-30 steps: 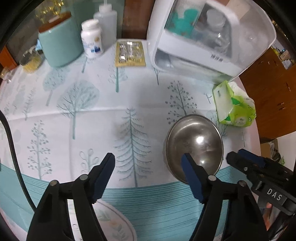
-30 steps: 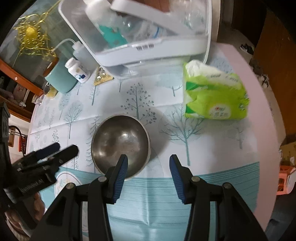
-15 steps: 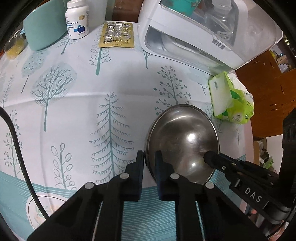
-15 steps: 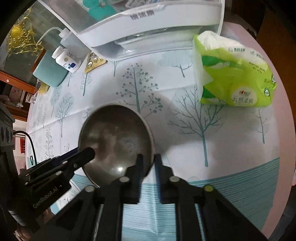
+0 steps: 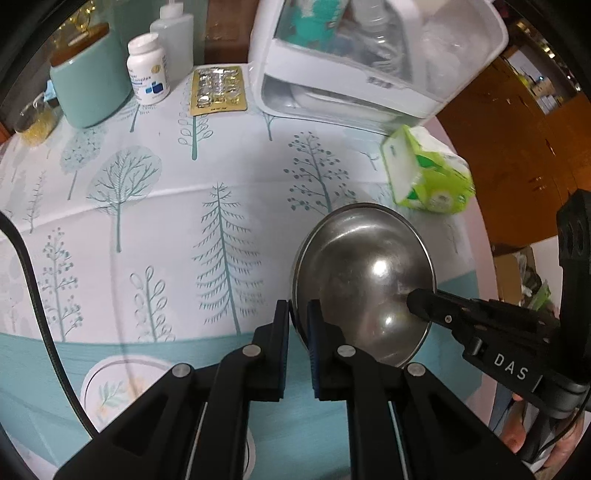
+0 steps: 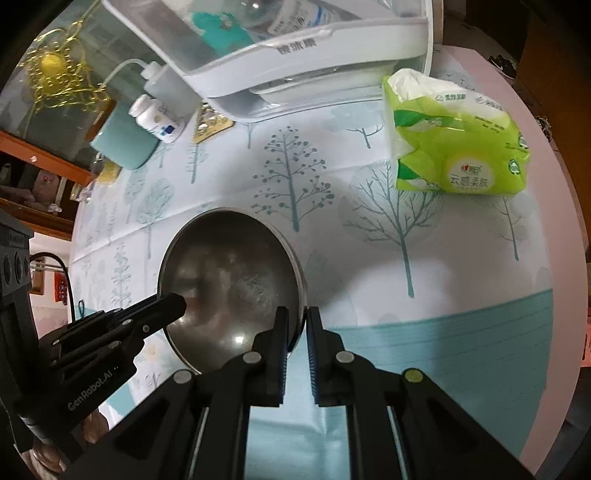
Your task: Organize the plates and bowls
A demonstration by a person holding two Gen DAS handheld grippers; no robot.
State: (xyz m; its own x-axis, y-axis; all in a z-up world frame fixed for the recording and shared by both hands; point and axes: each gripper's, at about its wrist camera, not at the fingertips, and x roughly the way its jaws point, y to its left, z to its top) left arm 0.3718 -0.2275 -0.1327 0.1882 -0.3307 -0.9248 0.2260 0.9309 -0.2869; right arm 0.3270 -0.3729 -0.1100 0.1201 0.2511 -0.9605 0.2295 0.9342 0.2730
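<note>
A round tabletop (image 5: 110,206) is covered with a white cloth printed with pale teal trees, edged by a teal striped band. Near its right side sits a stainless steel bowl (image 5: 364,273), open side up, shiny and bare inside.

Two hand-held grippers grasp this bowl from opposite sides. The left gripper (image 5: 298,325) has its fingers (image 5: 281,332) closed almost together on the bowl's near left rim, one finger outside the wall and one inside. The right gripper (image 6: 296,328) does the same on the opposite rim, its blue-padded fingers (image 6: 279,332) pinched on the thin metal edge. Each gripper shows in the other's camera as a black arm reaching into the bowl (one bears the letters DAS, the other the word GenRobot.AI). I cannot tell whether the bowl rests on the cloth or is slightly lifted.

Just beyond the bowl, toward the tabletop's edge, lies a bright green pack of tissues (image 6: 454,140). At the back stands a white dish rack (image 5: 362,66) with a clear lid, holding a bottle and something teal. To its left lie a gold blister pack of pills (image 5: 217,90), a white pill bottle (image 5: 147,74), a clear squeeze bottle (image 5: 173,33) and a teal canister (image 5: 90,77) with a wooden lid. At the near edge, partly under the left gripper, is a white plate (image 5: 110,387) with a leaf pattern.
</note>
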